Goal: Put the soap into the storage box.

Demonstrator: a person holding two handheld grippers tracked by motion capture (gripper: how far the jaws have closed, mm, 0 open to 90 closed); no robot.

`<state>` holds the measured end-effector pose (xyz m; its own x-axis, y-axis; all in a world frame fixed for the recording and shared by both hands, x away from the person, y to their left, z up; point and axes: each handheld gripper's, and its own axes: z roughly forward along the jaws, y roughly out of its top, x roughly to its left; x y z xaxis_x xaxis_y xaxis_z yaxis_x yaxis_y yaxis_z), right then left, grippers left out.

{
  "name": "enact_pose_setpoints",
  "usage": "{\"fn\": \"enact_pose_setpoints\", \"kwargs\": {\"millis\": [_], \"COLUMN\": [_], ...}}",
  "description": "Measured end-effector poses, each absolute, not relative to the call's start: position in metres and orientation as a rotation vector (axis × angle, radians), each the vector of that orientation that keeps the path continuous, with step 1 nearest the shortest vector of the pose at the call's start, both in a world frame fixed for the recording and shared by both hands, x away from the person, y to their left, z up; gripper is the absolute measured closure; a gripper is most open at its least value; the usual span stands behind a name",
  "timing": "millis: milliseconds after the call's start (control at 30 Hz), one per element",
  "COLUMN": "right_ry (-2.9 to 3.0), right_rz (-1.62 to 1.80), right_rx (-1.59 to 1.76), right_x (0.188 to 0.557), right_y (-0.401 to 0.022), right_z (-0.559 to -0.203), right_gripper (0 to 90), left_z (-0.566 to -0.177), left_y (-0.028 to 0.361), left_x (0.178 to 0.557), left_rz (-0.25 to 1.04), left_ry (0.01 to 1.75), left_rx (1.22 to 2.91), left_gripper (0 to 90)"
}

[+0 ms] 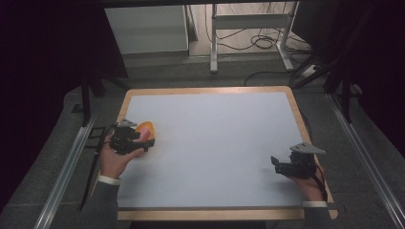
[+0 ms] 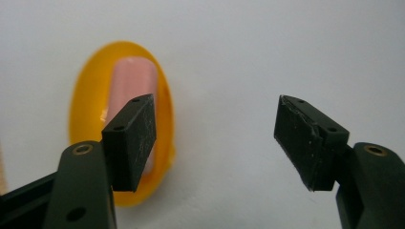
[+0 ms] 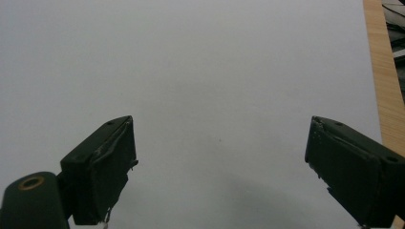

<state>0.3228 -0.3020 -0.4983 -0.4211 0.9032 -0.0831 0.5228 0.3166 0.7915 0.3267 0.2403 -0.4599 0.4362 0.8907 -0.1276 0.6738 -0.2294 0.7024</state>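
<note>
You are at the approach step: your left gripper (image 1: 143,141) hangs over the yellow dish (image 2: 90,95) near the table's (image 1: 215,143) left edge, jaws spread wide and holding nothing. A pink block (image 2: 131,83) lies in the dish. In the left gripper view the dish sits off to one jaw's side, not between them. Judged next: shift across to centre, then lower. Your right gripper (image 1: 282,166) rests open near the right front corner.
</note>
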Motion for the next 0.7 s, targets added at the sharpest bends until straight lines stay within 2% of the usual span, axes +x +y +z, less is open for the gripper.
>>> {"fn": "enact_pose_setpoints", "kwargs": {"millis": [267, 700], "right_ry": [2.069, 2.068], "right_rz": [0.950, 0.949], "right_rx": [1.249, 1.251], "right_x": [0.323, 0.322], "right_y": [-0.300, -0.301], "right_z": [-0.499, -0.499], "right_gripper": [10.0, 10.0], "left_z": [-0.480, -0.508], "left_y": [0.228, 0.215], "left_x": [0.301, 0.283], "left_rz": [0.346, 0.284], "left_ry": [1.252, 1.220], "left_rx": [1.990, 2.014], "left_gripper": [32.4, 31.2]}}
